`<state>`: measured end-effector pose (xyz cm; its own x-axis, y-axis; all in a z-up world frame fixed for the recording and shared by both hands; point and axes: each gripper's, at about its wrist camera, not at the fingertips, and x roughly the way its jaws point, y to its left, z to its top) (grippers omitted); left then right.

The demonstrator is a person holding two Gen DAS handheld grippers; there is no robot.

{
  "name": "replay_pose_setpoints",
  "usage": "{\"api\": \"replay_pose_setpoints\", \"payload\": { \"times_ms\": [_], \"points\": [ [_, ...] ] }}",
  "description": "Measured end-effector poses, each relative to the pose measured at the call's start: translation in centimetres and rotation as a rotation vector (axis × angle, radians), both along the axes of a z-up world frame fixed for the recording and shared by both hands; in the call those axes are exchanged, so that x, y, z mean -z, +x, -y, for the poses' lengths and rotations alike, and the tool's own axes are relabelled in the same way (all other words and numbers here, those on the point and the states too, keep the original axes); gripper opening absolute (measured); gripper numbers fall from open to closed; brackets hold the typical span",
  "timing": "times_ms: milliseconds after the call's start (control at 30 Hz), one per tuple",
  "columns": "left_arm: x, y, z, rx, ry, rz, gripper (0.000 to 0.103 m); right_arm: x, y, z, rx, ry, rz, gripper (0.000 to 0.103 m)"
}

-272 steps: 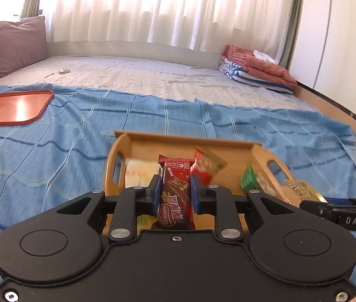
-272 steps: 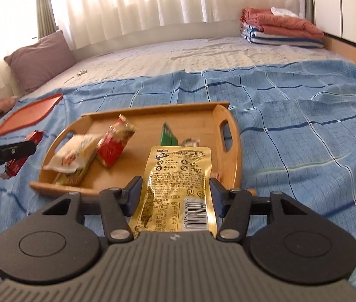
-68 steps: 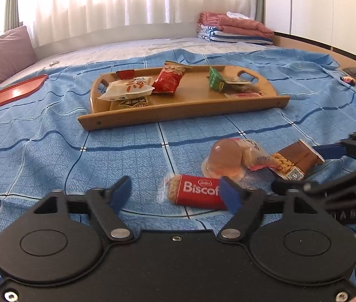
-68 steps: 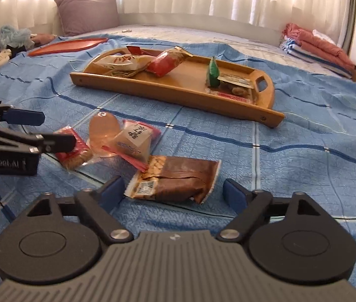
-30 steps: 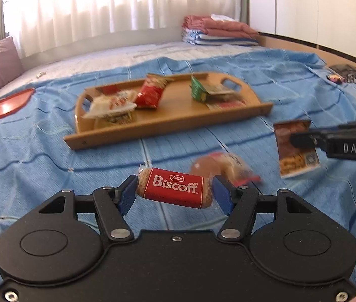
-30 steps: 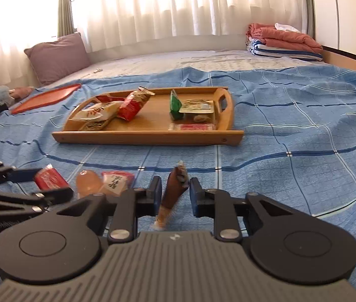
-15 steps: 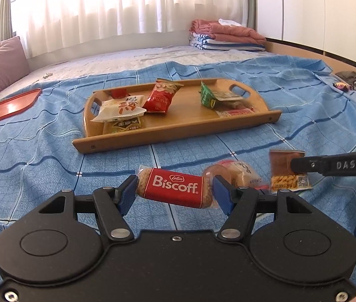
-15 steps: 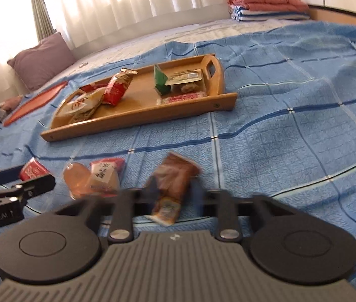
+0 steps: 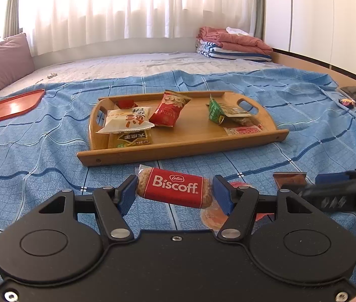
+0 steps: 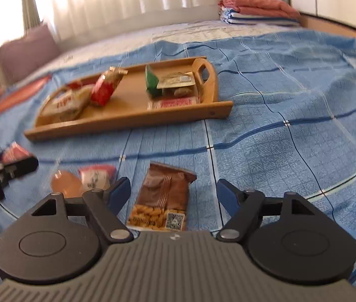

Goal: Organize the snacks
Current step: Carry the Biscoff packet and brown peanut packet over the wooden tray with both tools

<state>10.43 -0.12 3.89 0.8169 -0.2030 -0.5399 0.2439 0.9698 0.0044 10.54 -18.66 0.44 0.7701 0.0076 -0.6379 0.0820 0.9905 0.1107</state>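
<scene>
Blue bedspread [image 9: 39, 156] w/ wooden tray [image 9: 183, 146] already holding several snack packs. Left gripper [image 9: 175, 191] is clamping Biscoff pack [image 9: 174, 187] short of tray. Right gripper [image 10: 172, 193] is spread wide over brown nut pack [image 10: 164, 196] lying on bedspread. Jelly cup [image 10: 64, 183] + small pack also left; roughly half done.

the left tool [image 9: 175, 191] is showing a matte black body with two round discs, silver pivot screws and blue finger pads [image 9: 127, 193]. the right tool [image 10: 172, 195] is wearing a grey ribbed housing, black linkage arms, silver screws and blue pads [image 10: 225, 197].
</scene>
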Motion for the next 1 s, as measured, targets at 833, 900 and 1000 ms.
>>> {"api": "replay_pose_setpoints", "payload": {
  "times_ms": [833, 900, 1000],
  "points": [
    [-1.4, 2.8, -0.1, -0.014, -0.01, 0.016, 0.062, -2.9, 1.9, -0.8, -0.051, -0.029, 0.09, 0.049],
    [-1.9, 3.7, -0.2, -0.018, -0.013, 0.022, 0.062, -3.5, 2.5, -0.5, -0.057, -0.021, 0.093, 0.049],
    [-2.9, 5.3, -0.3, -0.027, -0.016, 0.036, 0.062, -4.5, 3.9, -0.1, -0.07, -0.004, 0.094, 0.049]
  ]
}}
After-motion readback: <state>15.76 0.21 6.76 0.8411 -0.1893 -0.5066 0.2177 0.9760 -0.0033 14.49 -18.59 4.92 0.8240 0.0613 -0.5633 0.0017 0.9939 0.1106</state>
